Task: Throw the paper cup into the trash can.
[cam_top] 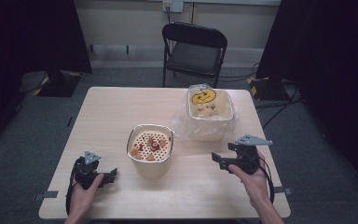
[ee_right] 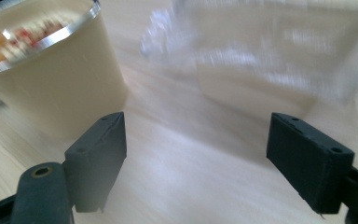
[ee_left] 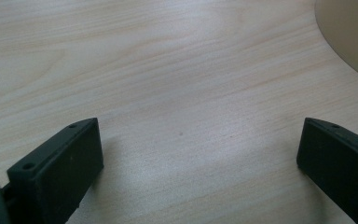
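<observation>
Cream tub (cam_top: 150,150) with a perforated insert and a bright metal rim, near the middle of the surface (cam_top: 112,112), holding reddish and orange pieces on the holes. Smooth matte wall, rounded-square shape, seen close and blurred in the right gripper view (ee_right: 60,88). Behind and to its right, well apart, a second cream container (cam_top: 210,112) wrapped in crinkled clear plastic, yellow face-like print inside. Nothing gripped yet; work judged barely begun, everything still to do. Left claw (cam_top: 108,176) wide open, empty, low over pale wood grain near the tub. Right claw (cam_top: 220,161) also spread wide, empty, aimed between tub and wrapped container. Beyond the surface, a black folding chair (cam_top: 195,49) on grey carpet.
</observation>
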A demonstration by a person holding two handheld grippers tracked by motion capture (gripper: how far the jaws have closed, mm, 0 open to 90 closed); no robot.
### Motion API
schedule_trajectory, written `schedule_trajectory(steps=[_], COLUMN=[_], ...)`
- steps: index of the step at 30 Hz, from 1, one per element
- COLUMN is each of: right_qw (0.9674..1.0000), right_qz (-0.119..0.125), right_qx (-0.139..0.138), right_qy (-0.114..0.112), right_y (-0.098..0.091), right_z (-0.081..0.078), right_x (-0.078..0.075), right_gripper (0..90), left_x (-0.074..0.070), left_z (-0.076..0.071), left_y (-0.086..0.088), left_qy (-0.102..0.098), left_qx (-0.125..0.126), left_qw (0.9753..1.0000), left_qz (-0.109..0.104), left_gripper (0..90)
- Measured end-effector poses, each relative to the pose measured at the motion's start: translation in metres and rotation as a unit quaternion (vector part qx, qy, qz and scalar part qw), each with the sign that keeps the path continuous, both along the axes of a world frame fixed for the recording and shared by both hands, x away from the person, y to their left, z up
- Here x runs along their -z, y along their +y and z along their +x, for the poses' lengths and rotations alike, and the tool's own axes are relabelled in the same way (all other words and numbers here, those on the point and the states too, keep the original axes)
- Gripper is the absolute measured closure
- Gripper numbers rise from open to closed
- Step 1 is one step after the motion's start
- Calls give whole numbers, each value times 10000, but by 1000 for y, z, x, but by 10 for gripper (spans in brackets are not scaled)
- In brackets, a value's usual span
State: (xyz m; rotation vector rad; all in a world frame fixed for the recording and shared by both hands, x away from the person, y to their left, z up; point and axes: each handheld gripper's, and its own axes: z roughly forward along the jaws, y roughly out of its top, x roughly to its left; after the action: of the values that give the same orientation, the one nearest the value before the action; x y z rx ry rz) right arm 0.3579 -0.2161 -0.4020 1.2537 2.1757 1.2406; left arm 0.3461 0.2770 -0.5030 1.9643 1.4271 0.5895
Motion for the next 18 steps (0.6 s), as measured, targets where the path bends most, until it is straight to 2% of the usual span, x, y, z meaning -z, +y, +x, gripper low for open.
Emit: schedule_trajectory(steps=[2, 3, 5, 7, 9, 12, 13, 15, 17, 18], right_qw=[10000, 9997, 9994, 9995, 9985, 9977, 9964, 9966, 9950, 9948], right_qz=[-65, -193, -231, -149, -413, -558, -742, -664, -865, -859], right_qx=[58, 150, 235, 292, 318, 338, 391, 317, 319, 322], right_qy=[7, -47, -70, 22, 158, 198, 153, 359, 394, 447], right_y=[-5, -9, -12, -16, -18, -17, -16, -14, -10, -9], right_z=[-3, -4, -5, -4, -1, 0, 0, 2, 3, 4], right_x=[10, 18, 23, 35, 50, 59, 64, 73, 80, 84], right_gripper=[194, 194, 191, 189, 185, 170, 165, 164, 162, 162], left_x=[0, 0, 0, 0, 0, 0, 0, 0, 0, 0], left_z=[0, 0, 0, 0, 0, 0, 0, -1, -1, -1], left_y=[0, 0, 0, 0, 0, 0, 0, -1, -1, -1], left_qy=[0, -1, 0, -1, -6, -6, -9, -10, -12, -8], left_qx=[0, 0, -1, -2, 2, 0, -1, -5, -12, -5], left_qw=[10000, 10000, 10000, 10000, 10000, 10000, 10000, 10000, 10000, 10000], left_qz=[0, 3, 3, 3, 21, 22, 27, 15, 13, 22], left_gripper=[0, 0, 0, 0, 0, 0, 0, 3, 3, 3])
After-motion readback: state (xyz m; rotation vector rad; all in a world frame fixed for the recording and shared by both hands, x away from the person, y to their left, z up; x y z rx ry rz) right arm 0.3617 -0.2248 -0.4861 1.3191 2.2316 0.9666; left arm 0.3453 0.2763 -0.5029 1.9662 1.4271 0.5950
